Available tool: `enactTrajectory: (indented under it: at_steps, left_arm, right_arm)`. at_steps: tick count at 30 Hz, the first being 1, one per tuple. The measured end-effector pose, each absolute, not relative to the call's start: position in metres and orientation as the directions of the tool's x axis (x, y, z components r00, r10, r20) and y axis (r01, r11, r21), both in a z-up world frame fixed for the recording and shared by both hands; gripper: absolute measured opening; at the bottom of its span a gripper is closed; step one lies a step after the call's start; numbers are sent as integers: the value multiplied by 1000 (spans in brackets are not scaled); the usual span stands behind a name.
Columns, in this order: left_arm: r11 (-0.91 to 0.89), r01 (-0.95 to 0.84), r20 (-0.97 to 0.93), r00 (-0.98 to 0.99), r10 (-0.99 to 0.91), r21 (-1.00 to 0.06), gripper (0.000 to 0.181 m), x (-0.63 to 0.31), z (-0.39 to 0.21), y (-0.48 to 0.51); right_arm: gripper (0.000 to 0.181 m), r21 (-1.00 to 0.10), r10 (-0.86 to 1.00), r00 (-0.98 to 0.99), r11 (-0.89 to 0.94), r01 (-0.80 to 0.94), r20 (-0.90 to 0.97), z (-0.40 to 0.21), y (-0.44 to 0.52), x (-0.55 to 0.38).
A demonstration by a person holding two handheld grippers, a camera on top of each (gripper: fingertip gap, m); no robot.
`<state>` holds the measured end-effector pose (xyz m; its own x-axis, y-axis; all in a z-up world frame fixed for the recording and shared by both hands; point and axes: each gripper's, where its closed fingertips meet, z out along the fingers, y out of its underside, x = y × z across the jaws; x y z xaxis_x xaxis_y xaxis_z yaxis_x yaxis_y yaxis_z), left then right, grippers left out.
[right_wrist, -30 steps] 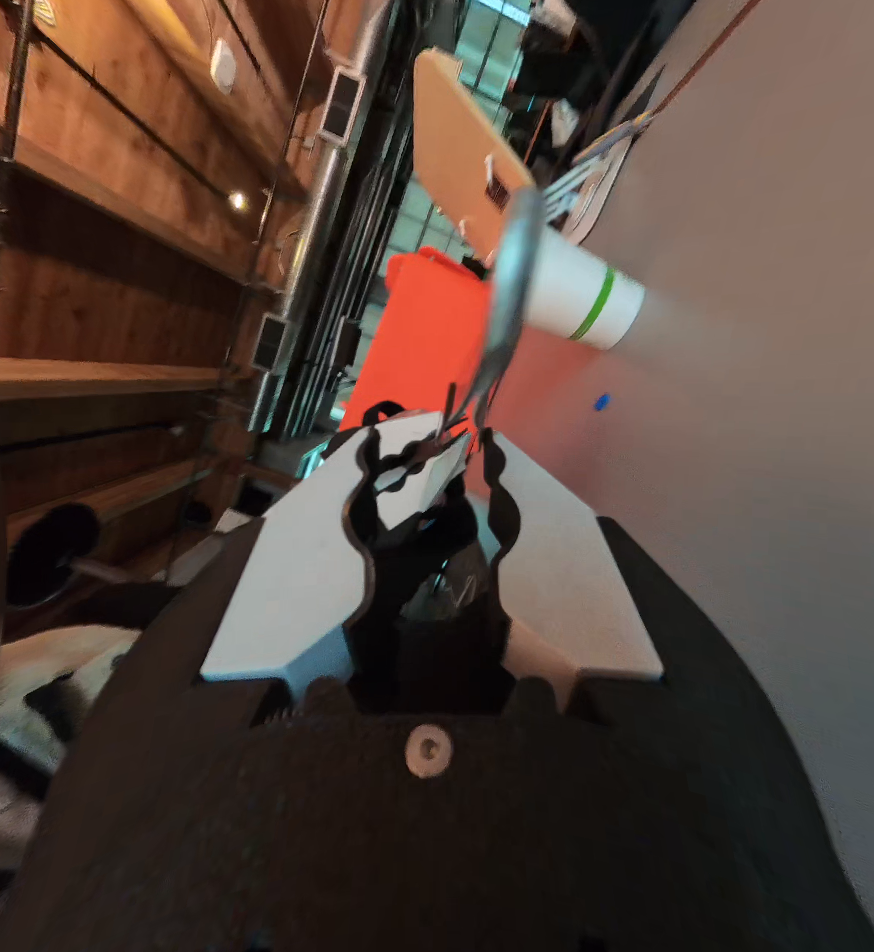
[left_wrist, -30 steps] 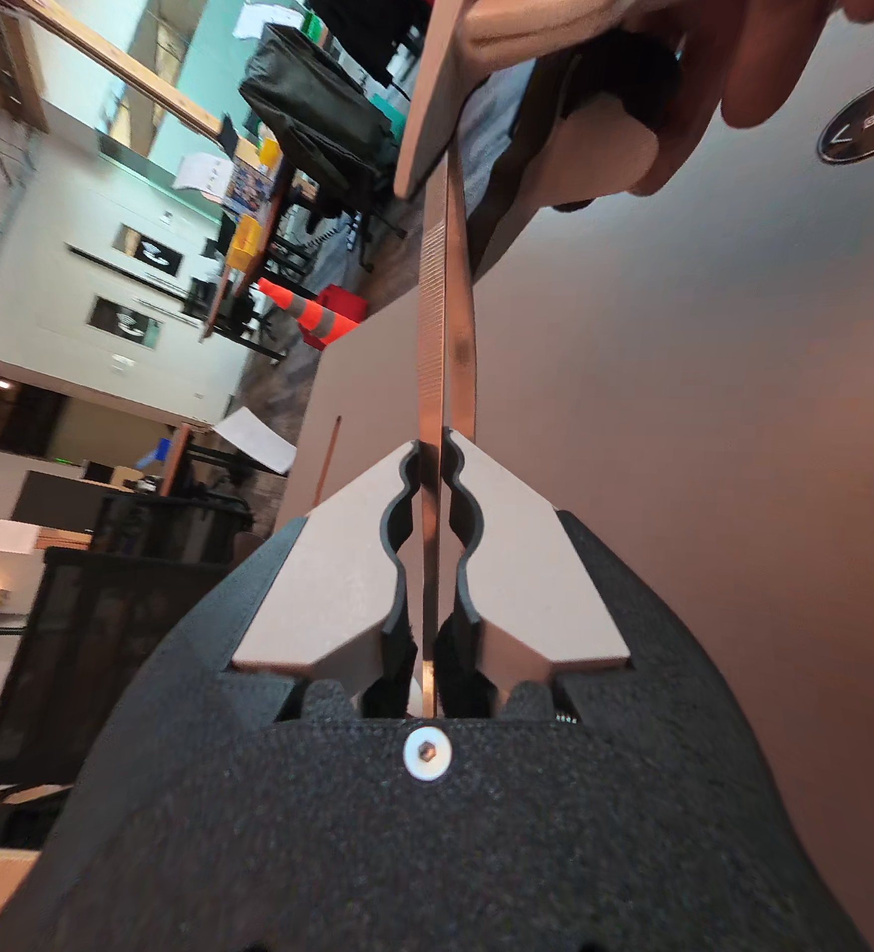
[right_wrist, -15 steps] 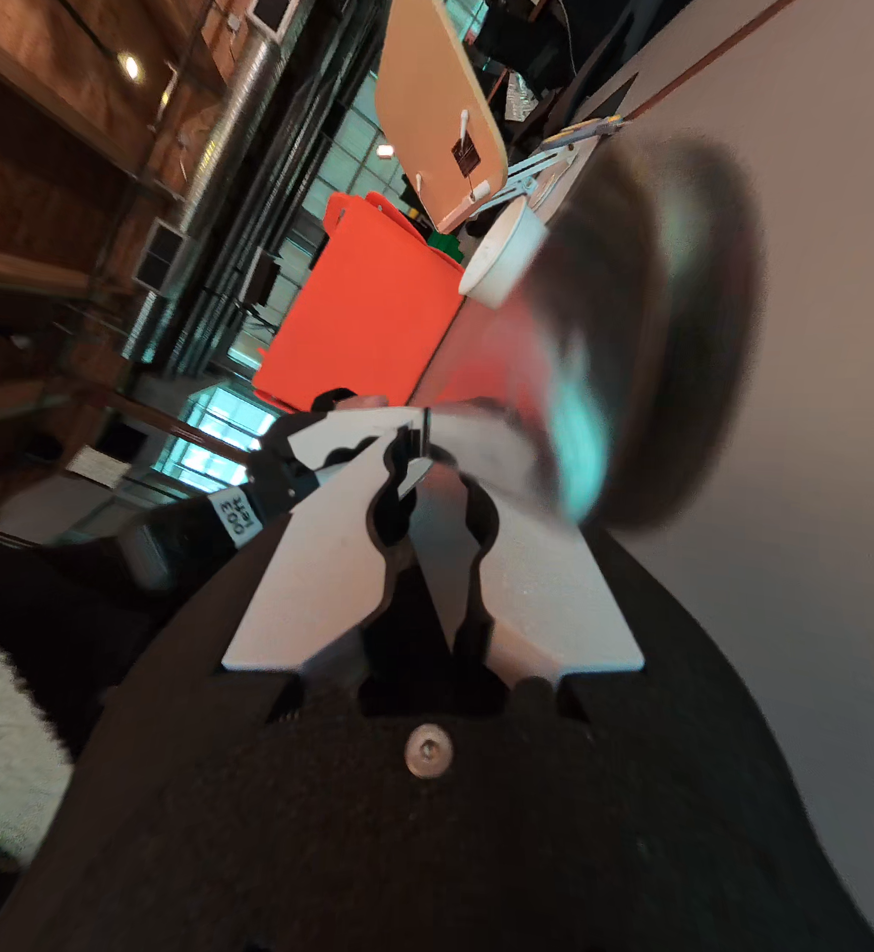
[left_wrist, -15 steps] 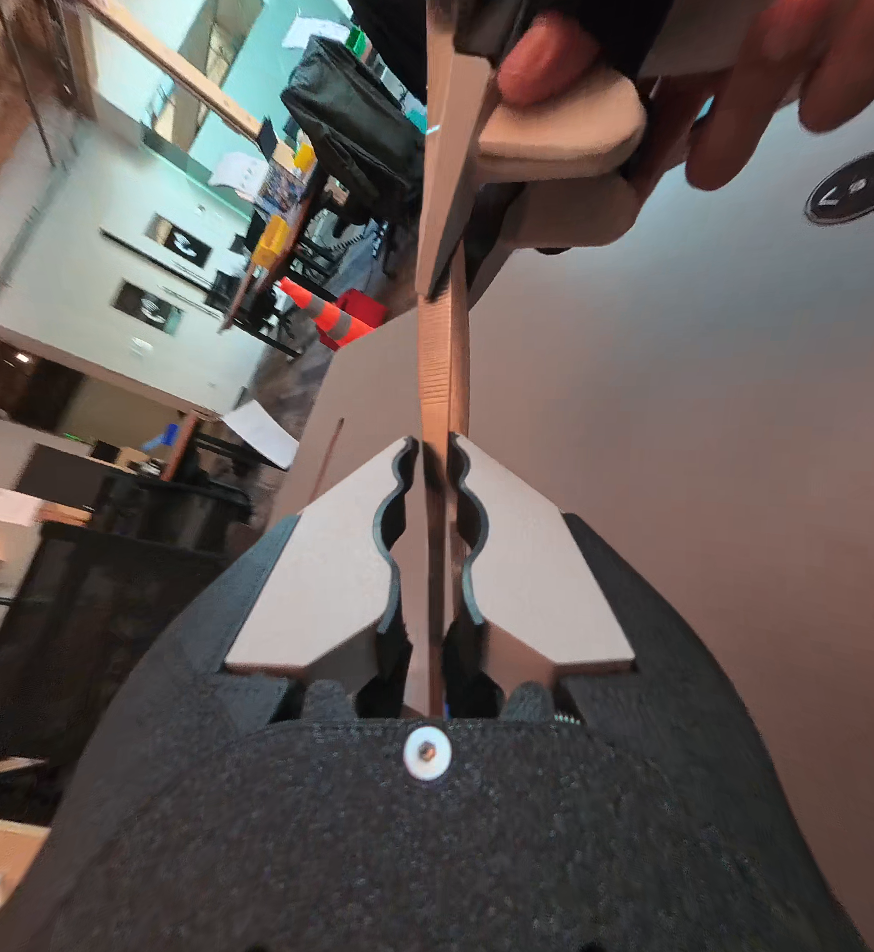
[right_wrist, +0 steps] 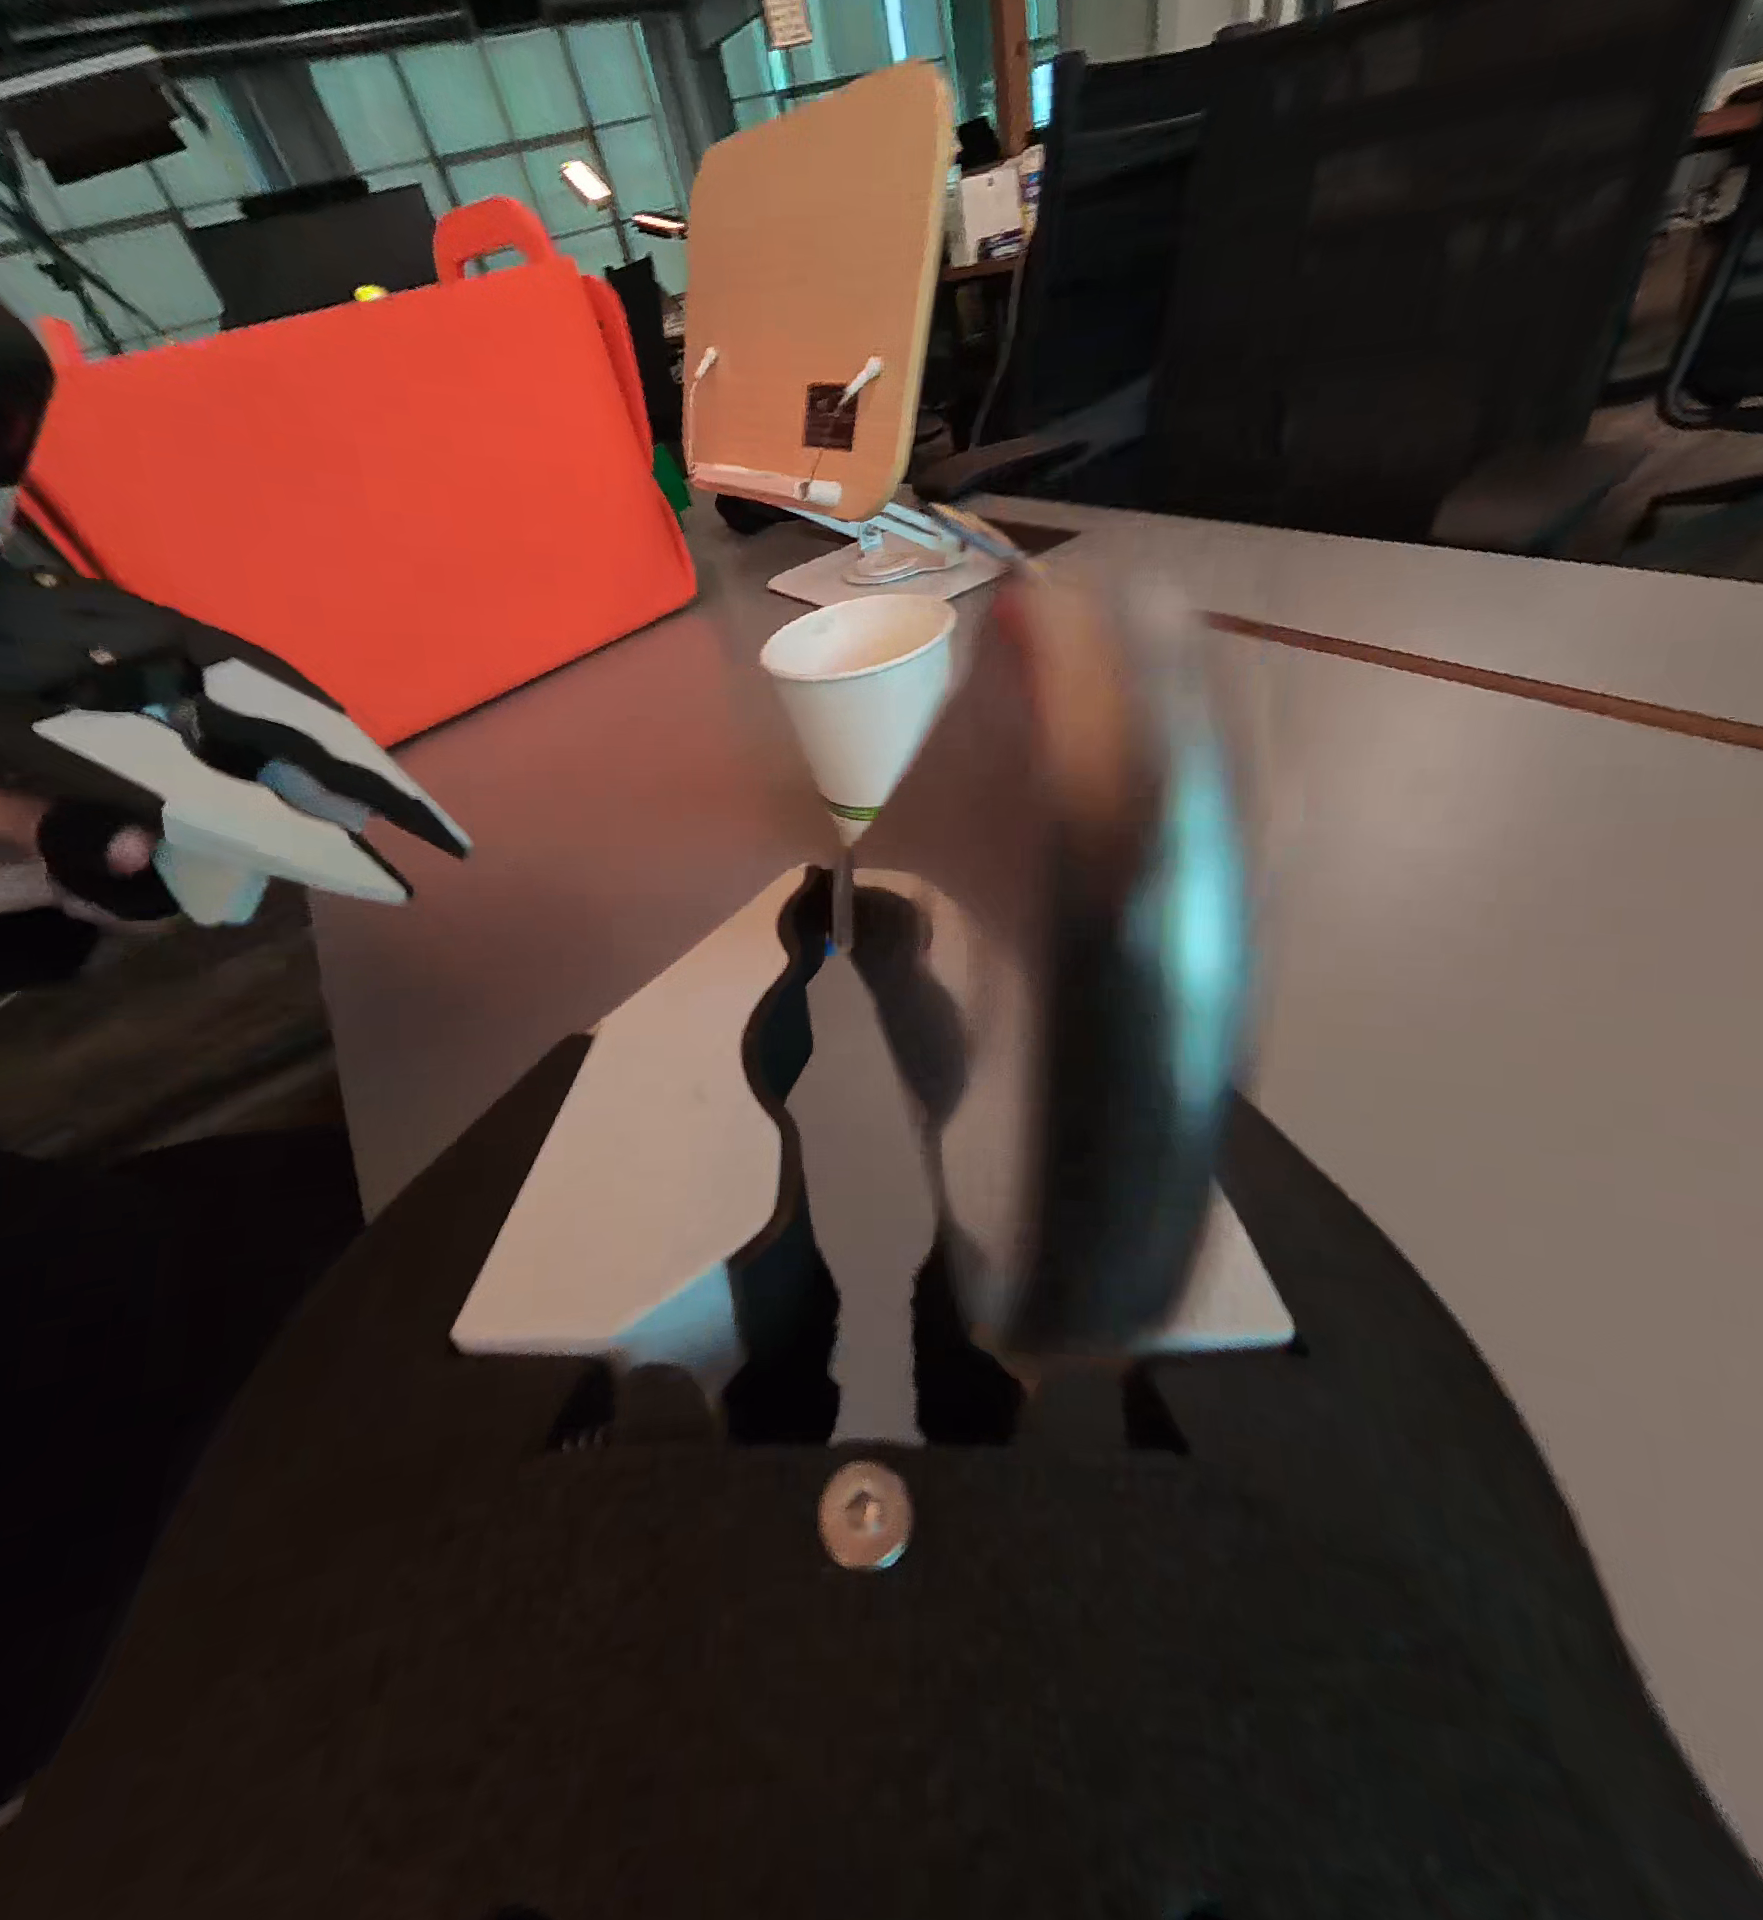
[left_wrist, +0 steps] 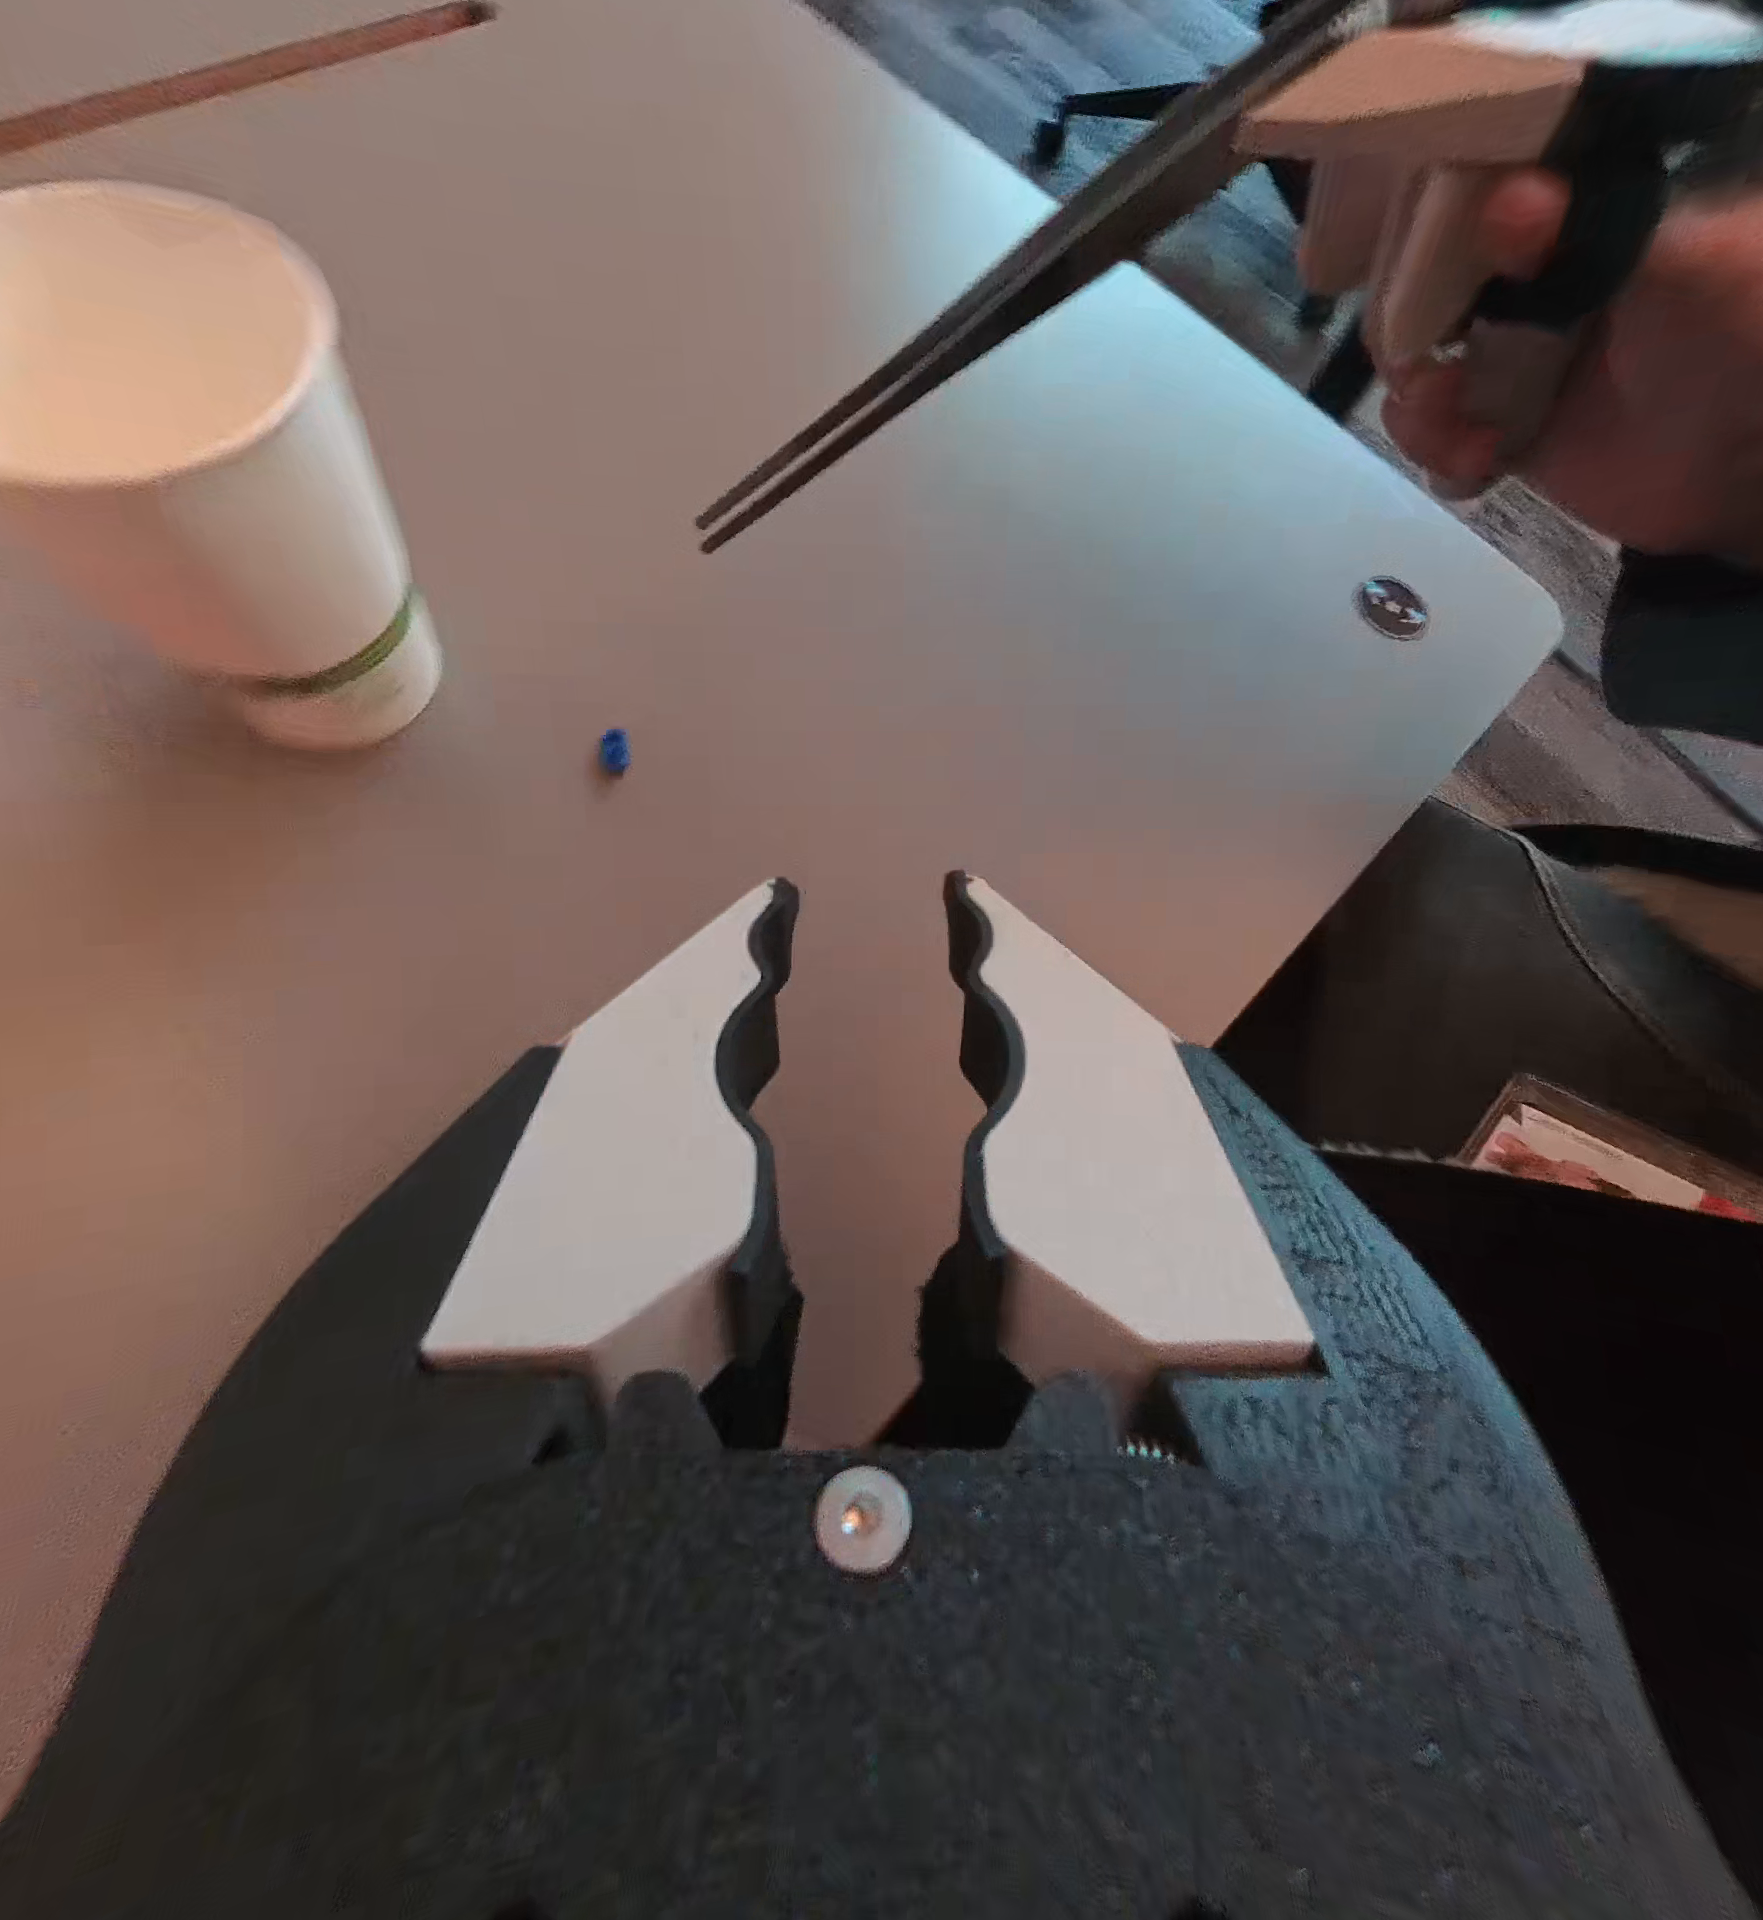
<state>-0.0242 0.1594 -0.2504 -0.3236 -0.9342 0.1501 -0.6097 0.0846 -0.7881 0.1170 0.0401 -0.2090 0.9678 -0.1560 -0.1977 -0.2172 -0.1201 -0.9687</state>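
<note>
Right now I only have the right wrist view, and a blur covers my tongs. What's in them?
Observer: The left wrist view shows long dark tweezers in the right tongs. The tips are nearly together, with nothing between them.
Operator: Anything loose by the cup?
Observer: A small blue bead lies on the table, just right of the paper cup base and not touching the tweezer tips.
Operator: Left tongs?
Observer: The left tongs are open and empty, above the table near the bead.
</note>
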Motion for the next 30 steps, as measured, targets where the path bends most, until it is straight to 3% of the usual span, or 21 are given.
enactTrajectory:
  at_steps: [5, 10, 16, 24, 30]
  left_arm:
    - [-37, -608, 191, -190, -963, -793, 31, -68, -246, 178]
    - [-38, -609, 176, -169, -970, -792, 31, -84, -257, 170]
    - [18, -616, 150, -219, -964, -788, 31, -71, -270, 159]
    - [287, -514, -92, -371, -924, -809, 33, -1, -260, 137]
    - [-1, -641, 289, -345, -893, -767, 33, -17, -266, 118]
  right_arm:
    - [16, -978, -102, 986, -149, -147, -133, -222, 56, 100]
    - [17, -972, -93, 989, -193, -132, -116, -235, 62, 96]
    - [16, -971, -80, 991, -210, -119, -104, -238, 60, 89]
    - [17, -977, -34, 995, -191, -94, -90, -233, 59, 69]
    - [16, -985, -82, 997, -169, -21, -7, -227, 61, 71]
